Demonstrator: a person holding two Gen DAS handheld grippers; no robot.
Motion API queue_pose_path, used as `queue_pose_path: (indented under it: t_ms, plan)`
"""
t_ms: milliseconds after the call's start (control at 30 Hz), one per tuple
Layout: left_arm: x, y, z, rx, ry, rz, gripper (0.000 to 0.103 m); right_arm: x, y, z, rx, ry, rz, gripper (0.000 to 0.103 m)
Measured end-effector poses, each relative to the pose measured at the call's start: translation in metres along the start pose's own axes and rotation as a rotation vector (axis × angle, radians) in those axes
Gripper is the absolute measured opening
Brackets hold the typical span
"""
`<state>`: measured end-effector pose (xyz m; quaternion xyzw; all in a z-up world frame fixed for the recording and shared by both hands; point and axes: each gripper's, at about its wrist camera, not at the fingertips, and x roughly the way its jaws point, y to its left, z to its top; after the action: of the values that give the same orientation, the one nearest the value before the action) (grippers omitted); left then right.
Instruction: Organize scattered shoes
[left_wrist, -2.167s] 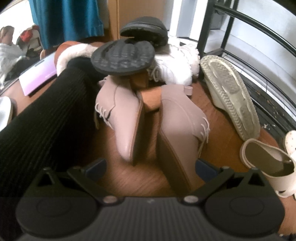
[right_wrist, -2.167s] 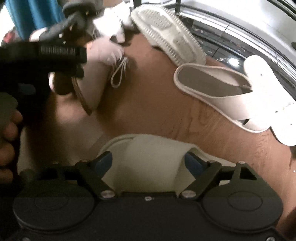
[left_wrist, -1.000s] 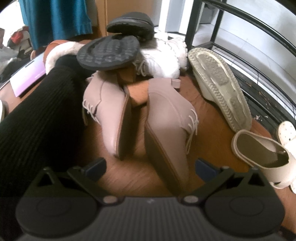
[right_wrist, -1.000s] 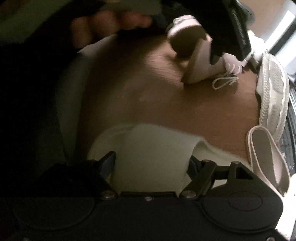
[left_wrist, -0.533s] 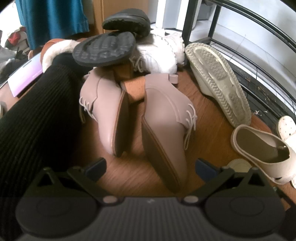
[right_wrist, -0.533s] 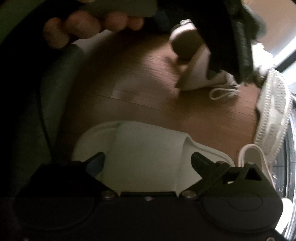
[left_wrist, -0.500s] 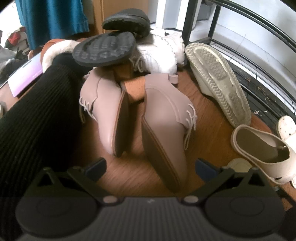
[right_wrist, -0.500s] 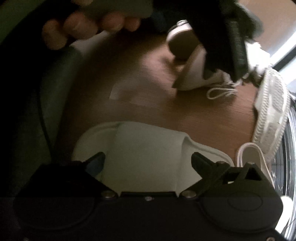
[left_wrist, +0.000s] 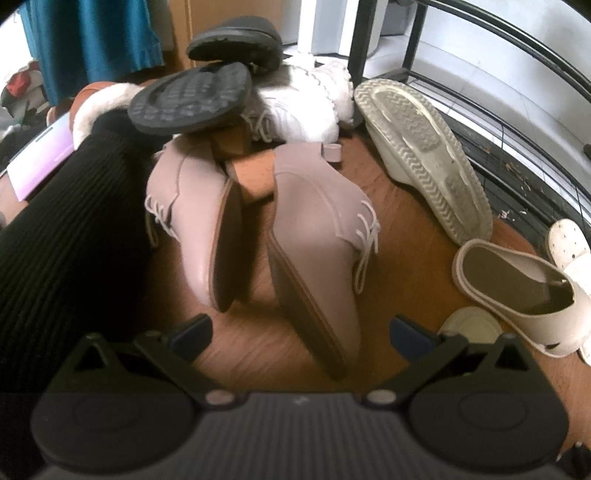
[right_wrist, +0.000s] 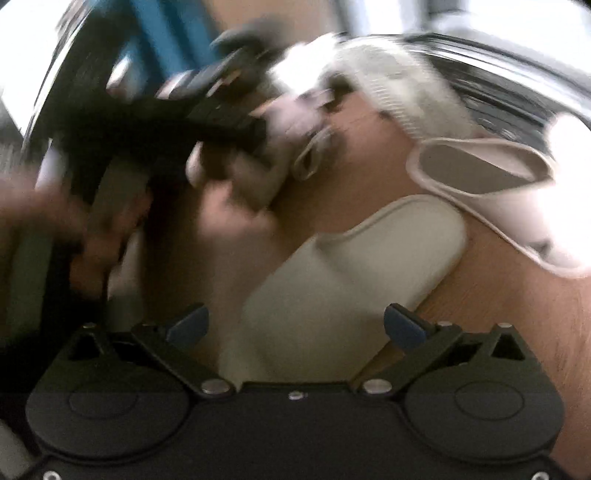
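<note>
Pick step: left gripper hovers with fingers spread over the nearer pink boot lying on the floor, right gripper released around a white slipper (frame blurred); next, close on the boot.

two pink boots, two black soles, two cream slippers

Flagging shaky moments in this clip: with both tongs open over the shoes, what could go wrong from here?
1. The right wrist view is heavily blurred; the right tongs straddle the white slipper with jaws open, so closing now may miss or pinch badly.
2. The pink boot lies on its side between the left tongs; a grip on its sole edge may slip.
3. The black sole rests atop the pile and could tumble.
</note>
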<state>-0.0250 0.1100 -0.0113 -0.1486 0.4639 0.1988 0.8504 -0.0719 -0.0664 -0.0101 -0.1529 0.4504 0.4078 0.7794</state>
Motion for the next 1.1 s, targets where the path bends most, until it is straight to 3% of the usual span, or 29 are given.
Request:
queue_pose_path:
  t_ms: [200,300,400,733,933,1100]
  plan:
    - [0.001,0.001,0.000,-0.005,0.005,-0.001,0.102,0.010,0.037,-0.015,-0.329,0.053,-0.130,0.103]
    - [0.001,0.000,0.000,-0.008,0.005,-0.002,0.102,0.011,0.028,-0.016,-0.324,0.029,-0.161,0.092]
    - [0.001,0.000,0.000,-0.012,0.007,-0.002,0.102,0.013,0.017,-0.016,-0.290,0.011,-0.138,0.092]
    - [0.001,0.000,-0.001,-0.005,0.005,-0.001,0.102,0.018,0.013,-0.015,-0.354,-0.003,-0.152,0.090]
    - [0.002,-0.002,-0.001,0.007,0.006,-0.004,0.102,0.016,0.008,-0.014,-0.324,-0.004,-0.165,0.091]
    - [0.003,-0.007,-0.004,0.021,0.008,-0.008,0.102,0.005,0.001,-0.011,-0.192,-0.025,-0.148,0.102]
